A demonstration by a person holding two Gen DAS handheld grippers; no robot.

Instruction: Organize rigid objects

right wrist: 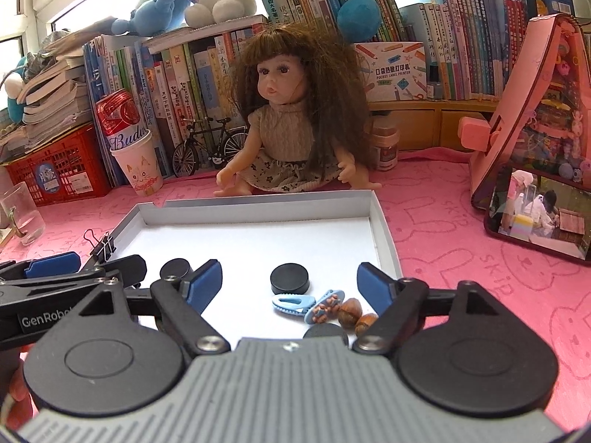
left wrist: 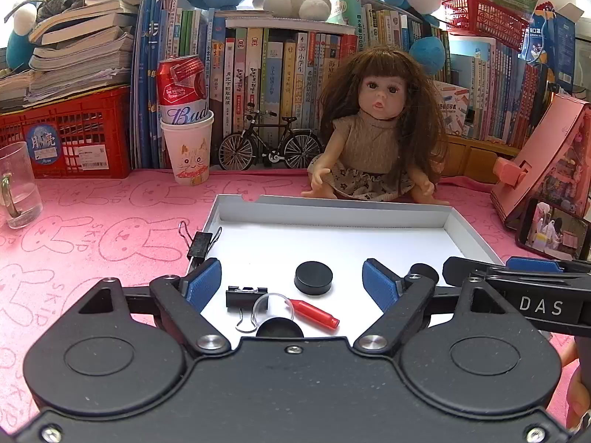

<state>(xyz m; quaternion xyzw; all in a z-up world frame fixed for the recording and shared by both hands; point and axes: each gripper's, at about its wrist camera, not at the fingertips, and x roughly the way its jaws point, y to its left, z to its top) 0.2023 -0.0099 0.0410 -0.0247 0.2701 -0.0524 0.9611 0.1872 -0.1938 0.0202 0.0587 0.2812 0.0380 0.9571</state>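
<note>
Both your tools stand with jaws apart and nothing between them: the left tool (left wrist: pixel 291 282) over the binder clip (left wrist: pixel 245 297) and red cap (left wrist: pixel 314 313), the right tool (right wrist: pixel 290 282) over the blue hair clips (right wrist: pixel 291 304) and nuts (right wrist: pixel 356 317). All of these already lie in the white tray (right wrist: pixel 384 229) on the pink counter (right wrist: pixel 461 258), so you appear between placements. One binder clip (left wrist: pixel 199 243) sits on the tray's left rim, likely the next pick, needing a narrow, careful closure.

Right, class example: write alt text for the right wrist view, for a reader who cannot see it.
An open gripper hovers over a shallow white tray on a pink cloth, its blue pads apart and holding nothing. In the tray lie a black disc, a blue hair clip and two nuts; a doll sits behind, before shelves of books.
</note>
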